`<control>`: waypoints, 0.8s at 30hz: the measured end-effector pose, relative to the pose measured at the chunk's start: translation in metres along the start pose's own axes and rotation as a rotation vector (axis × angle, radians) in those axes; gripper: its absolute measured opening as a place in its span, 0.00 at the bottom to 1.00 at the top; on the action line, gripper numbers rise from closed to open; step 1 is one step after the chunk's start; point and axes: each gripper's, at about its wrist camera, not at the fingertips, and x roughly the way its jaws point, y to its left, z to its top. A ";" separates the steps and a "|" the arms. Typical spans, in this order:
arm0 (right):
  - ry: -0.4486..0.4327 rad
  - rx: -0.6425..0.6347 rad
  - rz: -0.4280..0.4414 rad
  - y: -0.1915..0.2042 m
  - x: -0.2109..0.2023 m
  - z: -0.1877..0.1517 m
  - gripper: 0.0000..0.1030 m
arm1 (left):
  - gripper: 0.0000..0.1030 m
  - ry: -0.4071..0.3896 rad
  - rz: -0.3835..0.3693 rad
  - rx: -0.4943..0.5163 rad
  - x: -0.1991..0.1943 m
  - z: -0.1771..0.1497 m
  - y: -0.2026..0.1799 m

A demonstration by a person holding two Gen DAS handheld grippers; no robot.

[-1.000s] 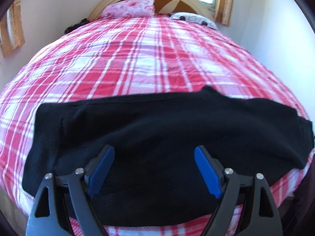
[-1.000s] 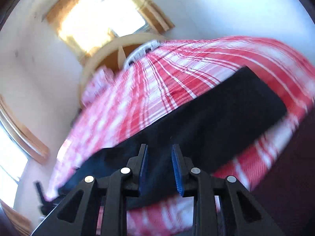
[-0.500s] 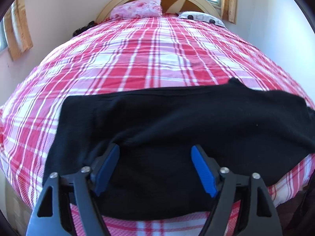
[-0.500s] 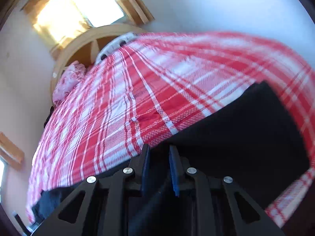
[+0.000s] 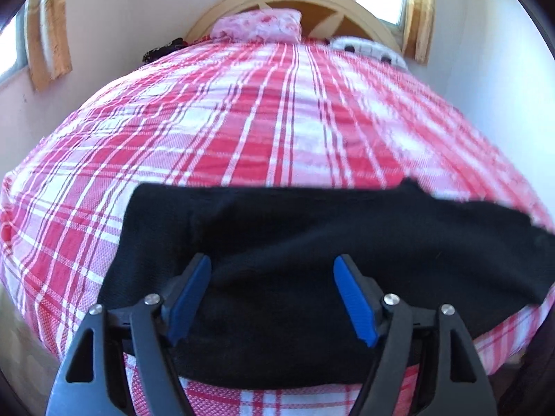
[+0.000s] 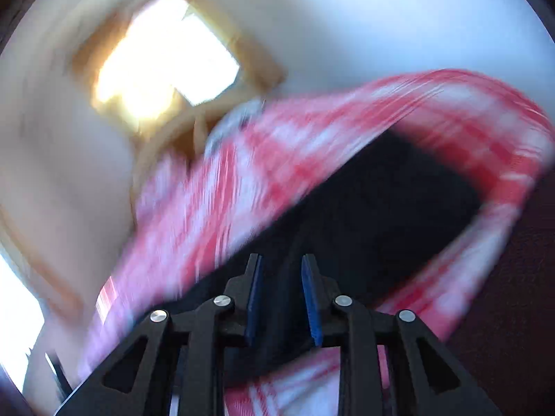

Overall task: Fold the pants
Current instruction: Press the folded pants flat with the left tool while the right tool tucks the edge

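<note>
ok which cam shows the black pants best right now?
Left wrist view. The black pants lie sharp across the near end of the plaid bedspread, left edge and far edge clear; only the right end is cut off. The right wrist view shows the same pants as a motion-blurred dark patch.

Pants: black pants [image 5: 312, 260] lie spread across the near end of the bed, long side running left to right.
Bedspread: red-and-white plaid bedspread [image 5: 270, 118] covers the mattress (slightly blurred toward the right).
Left gripper: left gripper [image 5: 272, 277] hangs over the pants, blue pads [image 5: 353, 305] wide apart, nothing pinched.
Headboard: arched wooden headboard [image 5: 350, 10] behind a pink floral pillow [image 5: 258, 27].
</note>
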 end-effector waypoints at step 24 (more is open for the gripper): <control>0.155 0.424 0.287 -0.095 0.059 0.017 0.53 | 0.77 0.004 -0.052 0.032 -0.009 0.004 -0.040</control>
